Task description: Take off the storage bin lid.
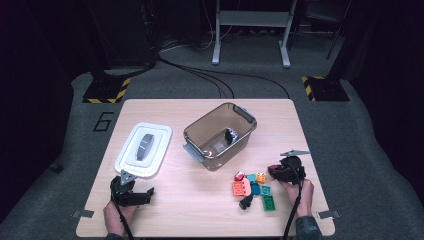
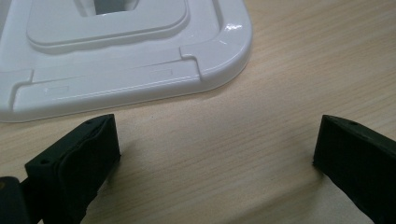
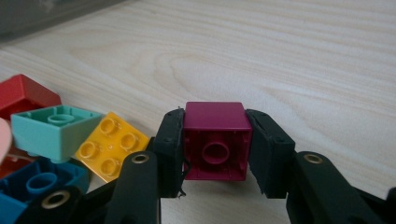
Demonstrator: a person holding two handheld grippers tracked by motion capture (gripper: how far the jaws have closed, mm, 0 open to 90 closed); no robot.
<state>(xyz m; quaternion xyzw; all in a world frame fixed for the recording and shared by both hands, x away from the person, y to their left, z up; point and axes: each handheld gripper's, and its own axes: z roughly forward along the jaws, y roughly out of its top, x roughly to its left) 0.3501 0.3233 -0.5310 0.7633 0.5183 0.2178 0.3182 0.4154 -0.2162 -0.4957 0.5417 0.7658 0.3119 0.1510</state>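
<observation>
Right tongs [image 3: 215, 154] pinch a magenta brick [image 3: 215, 140]; left tongs [image 2: 215, 154] spread. Slack grip risks dropping it short of the bin [image 1: 192, 135].

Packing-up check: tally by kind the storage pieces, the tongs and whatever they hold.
Clear brown plastic bin: 1
White plastic lid: 1
Black two-jaw tongs: 2 (left tongs, right tongs)
Magenta plastic brick: 1
Total: 5
</observation>
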